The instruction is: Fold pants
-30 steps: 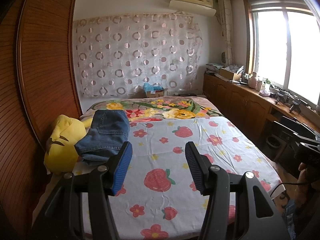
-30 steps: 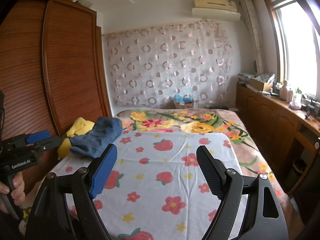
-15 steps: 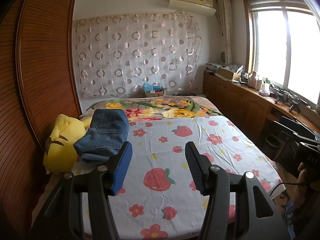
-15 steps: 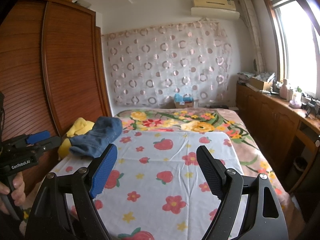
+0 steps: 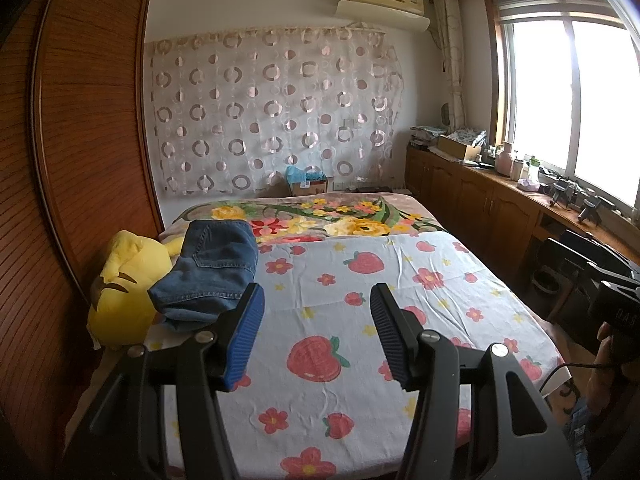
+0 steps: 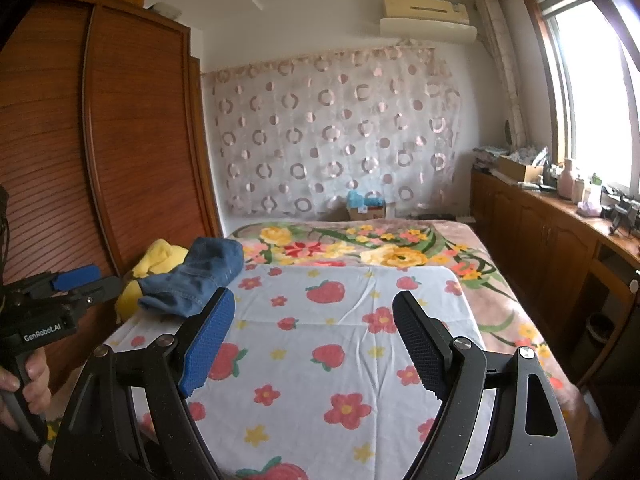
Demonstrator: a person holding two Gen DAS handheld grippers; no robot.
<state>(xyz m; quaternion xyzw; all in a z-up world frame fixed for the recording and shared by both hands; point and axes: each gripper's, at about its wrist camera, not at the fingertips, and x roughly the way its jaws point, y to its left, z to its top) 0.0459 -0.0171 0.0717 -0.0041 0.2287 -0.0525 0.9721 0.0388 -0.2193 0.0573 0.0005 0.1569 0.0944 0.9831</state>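
Note:
Folded blue denim pants (image 5: 212, 270) lie at the bed's left side, partly resting on a yellow plush toy (image 5: 124, 280). In the right wrist view the same pants (image 6: 200, 276) sit left of centre. My left gripper (image 5: 316, 336) hangs over the strawberry sheet (image 5: 352, 364), open, nothing between its pads, the pants just beyond its left finger. My right gripper (image 6: 314, 340) is open and empty above the sheet (image 6: 320, 360). At the left edge of the right wrist view a hand holds the left gripper's handle (image 6: 36, 320).
A wooden wardrobe (image 5: 72, 168) runs along the left of the bed. Wooden cabinets (image 5: 480, 204) with clutter line the right wall under the window. A floral blanket (image 5: 320, 220) covers the far end of the bed, with a cardboard box (image 5: 308, 186) behind it.

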